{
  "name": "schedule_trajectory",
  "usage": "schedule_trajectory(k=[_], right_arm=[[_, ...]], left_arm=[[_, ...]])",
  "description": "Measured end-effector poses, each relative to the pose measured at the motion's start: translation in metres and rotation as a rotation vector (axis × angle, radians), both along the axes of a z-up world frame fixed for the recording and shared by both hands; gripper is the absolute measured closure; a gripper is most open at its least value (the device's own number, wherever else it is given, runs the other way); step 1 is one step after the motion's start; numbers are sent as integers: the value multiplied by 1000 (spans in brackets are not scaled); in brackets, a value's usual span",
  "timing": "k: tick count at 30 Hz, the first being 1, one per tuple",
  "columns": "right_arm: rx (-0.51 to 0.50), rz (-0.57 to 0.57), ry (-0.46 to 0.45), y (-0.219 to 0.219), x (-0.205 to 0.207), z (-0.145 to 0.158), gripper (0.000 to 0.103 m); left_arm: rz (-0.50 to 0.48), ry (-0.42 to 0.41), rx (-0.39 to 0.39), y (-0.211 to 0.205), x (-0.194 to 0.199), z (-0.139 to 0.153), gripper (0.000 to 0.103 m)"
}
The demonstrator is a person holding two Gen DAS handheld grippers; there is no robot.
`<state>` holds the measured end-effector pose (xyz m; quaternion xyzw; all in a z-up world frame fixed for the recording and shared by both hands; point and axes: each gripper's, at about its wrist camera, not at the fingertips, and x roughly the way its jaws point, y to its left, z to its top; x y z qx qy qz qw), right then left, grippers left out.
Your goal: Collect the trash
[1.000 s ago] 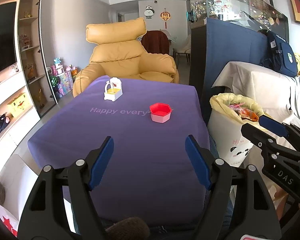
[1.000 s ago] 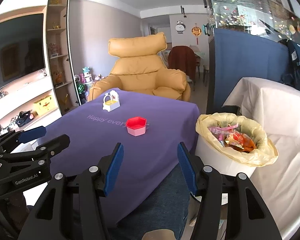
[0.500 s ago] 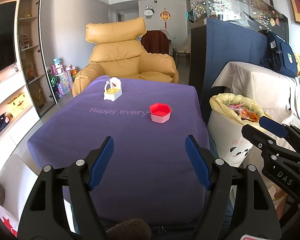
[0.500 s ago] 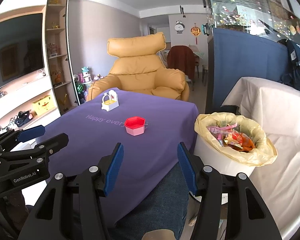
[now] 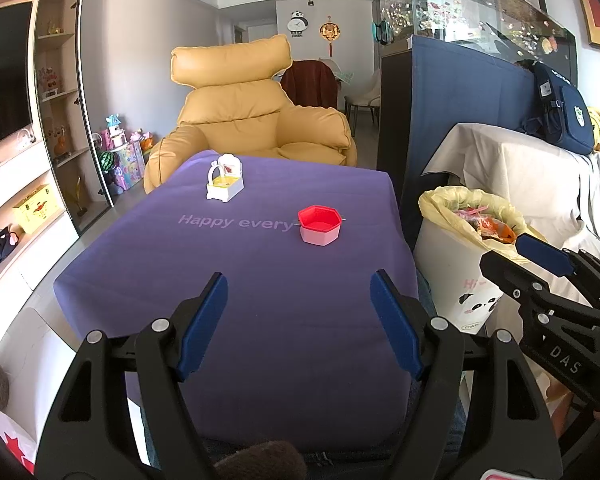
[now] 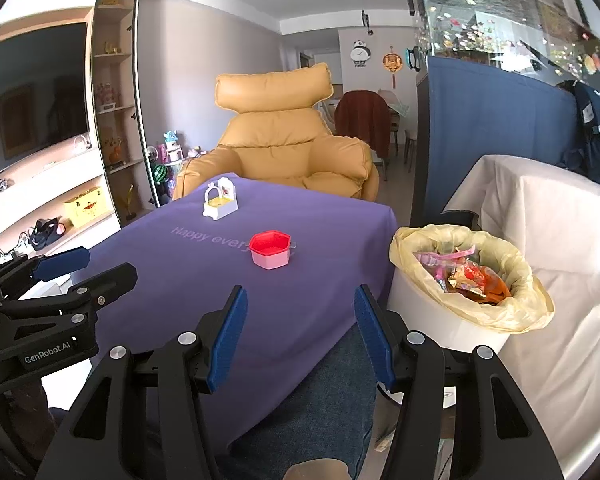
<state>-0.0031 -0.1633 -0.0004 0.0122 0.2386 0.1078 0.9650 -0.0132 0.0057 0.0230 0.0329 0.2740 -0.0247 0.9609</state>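
A white trash bin (image 5: 456,276) with a yellow liner stands right of the purple-covered table (image 5: 260,300); it holds colourful wrappers (image 6: 468,276) and also shows in the right wrist view (image 6: 440,320). My left gripper (image 5: 300,320) is open and empty over the table's near part. My right gripper (image 6: 298,330) is open and empty at the table's near right corner, left of the bin. Each gripper shows from the side in the other's view: the right one (image 5: 540,264), the left one (image 6: 68,264).
A pink box with a red lid (image 5: 320,226) and a small white and yellow toy basket (image 5: 225,182) stand on the table. A tan armchair (image 5: 252,120) is behind it, a white-draped sofa (image 6: 540,208) to the right, shelves (image 5: 40,160) to the left.
The right gripper has drifted slightly; its view shifted a little. The left gripper has barely moved. Both stay open and empty.
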Motion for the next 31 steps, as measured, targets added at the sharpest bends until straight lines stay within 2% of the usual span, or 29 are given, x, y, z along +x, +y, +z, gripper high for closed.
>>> schedule_trajectory(k=[20,23,28,31], right_arm=[[1,-4,-2,2,1,1,50],[-1,-6,-4,1,3,1,50],[-4,22,28,3,22,-3,50],[-4,75,107,17,59,-15,50]], left_arm=[[-18,-11,-6,-2,-2,2,33],[-25,7,-16,-1,2,0,33],[-7,104,-46,28,47,-10,33],[77,161,-52,70,103,-28,31]])
